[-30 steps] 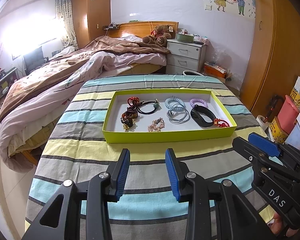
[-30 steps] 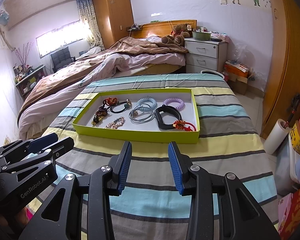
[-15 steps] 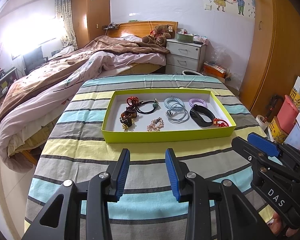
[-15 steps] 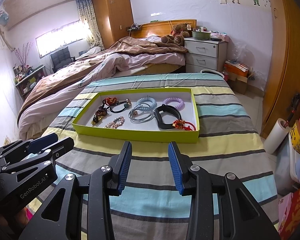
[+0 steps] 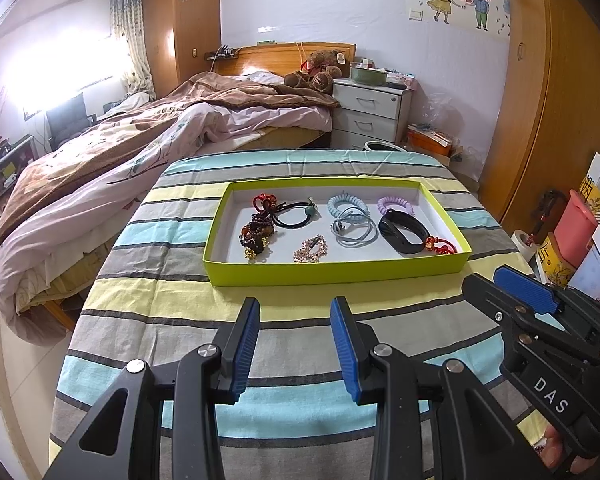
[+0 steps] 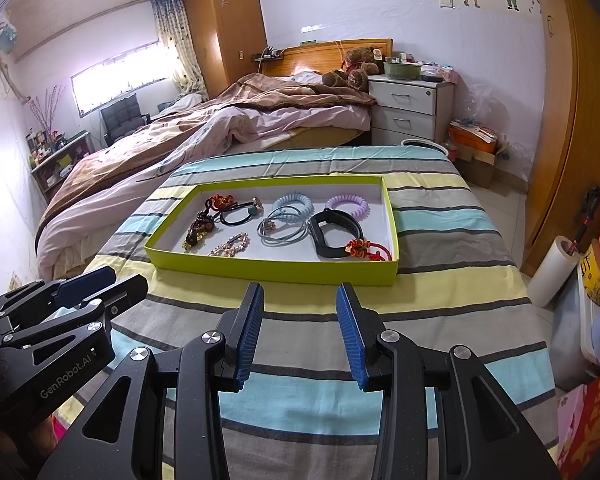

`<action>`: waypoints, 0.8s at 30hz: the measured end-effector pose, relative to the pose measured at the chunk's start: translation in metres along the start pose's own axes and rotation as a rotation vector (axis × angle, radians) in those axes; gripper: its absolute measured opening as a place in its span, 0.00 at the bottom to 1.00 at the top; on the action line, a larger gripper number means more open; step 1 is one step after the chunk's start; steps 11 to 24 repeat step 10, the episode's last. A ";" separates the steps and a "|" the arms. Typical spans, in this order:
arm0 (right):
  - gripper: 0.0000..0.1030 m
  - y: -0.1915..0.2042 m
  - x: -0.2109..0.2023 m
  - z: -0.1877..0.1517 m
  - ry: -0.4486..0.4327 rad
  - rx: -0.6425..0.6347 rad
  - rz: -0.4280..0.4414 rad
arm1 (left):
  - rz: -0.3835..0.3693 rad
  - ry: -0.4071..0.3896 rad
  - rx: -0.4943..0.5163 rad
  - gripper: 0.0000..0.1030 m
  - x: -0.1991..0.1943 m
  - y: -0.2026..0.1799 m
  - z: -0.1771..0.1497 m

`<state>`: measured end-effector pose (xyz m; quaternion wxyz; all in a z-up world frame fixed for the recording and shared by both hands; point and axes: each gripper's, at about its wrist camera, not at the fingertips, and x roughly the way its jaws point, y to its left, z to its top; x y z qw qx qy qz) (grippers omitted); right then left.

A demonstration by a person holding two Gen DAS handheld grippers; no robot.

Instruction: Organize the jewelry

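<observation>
A lime-green tray (image 5: 332, 272) (image 6: 276, 270) sits on a striped tablecloth (image 5: 148, 288). It holds a black band (image 5: 404, 232) (image 6: 332, 236), a red knotted charm (image 5: 440, 245) (image 6: 368, 249), a purple coil tie (image 5: 396, 204), a blue coil tie (image 5: 346, 203), grey hair ties (image 5: 354, 230), a black hair tie (image 5: 294, 216), a dark bead bracelet (image 5: 254, 236) and a pink bead bracelet (image 5: 311, 249). My left gripper (image 5: 295, 340) (image 6: 100, 280) and my right gripper (image 6: 300, 328) (image 5: 500, 280) are both open and empty, in front of the tray.
A bed with rumpled covers (image 5: 140, 152) lies left of the table. A white nightstand (image 5: 370, 114) stands behind, a wooden wardrobe (image 5: 560, 120) to the right. Boxes and a pink container (image 5: 576, 220) crowd the floor at the right.
The left wrist view has drifted slightly; the tray sits a touch lower and left in it. Both grippers stay open and nothing in the tray has moved.
</observation>
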<state>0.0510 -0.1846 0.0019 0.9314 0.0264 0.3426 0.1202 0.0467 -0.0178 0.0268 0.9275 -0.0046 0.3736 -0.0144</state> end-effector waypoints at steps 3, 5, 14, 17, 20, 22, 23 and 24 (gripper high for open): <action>0.38 0.000 0.000 0.000 0.002 -0.002 0.001 | -0.002 0.003 -0.002 0.35 0.001 0.000 -0.001; 0.38 -0.001 0.000 0.001 0.001 -0.002 0.000 | -0.001 0.005 -0.004 0.35 0.001 0.001 -0.001; 0.38 -0.001 0.000 0.001 0.001 -0.002 0.001 | -0.001 0.003 -0.003 0.35 0.001 0.001 -0.002; 0.38 -0.001 0.000 0.001 0.001 -0.002 0.001 | -0.001 0.003 -0.003 0.35 0.001 0.001 -0.002; 0.38 -0.001 0.000 0.001 0.001 -0.002 0.001 | -0.001 0.003 -0.003 0.35 0.001 0.001 -0.002; 0.38 -0.001 0.000 0.001 0.001 -0.002 0.001 | -0.001 0.003 -0.003 0.35 0.001 0.001 -0.002; 0.38 -0.001 0.000 0.001 0.001 -0.002 0.001 | -0.001 0.003 -0.003 0.35 0.001 0.001 -0.002; 0.38 -0.001 0.000 0.001 0.001 -0.002 0.001 | -0.001 0.003 -0.003 0.35 0.001 0.001 -0.002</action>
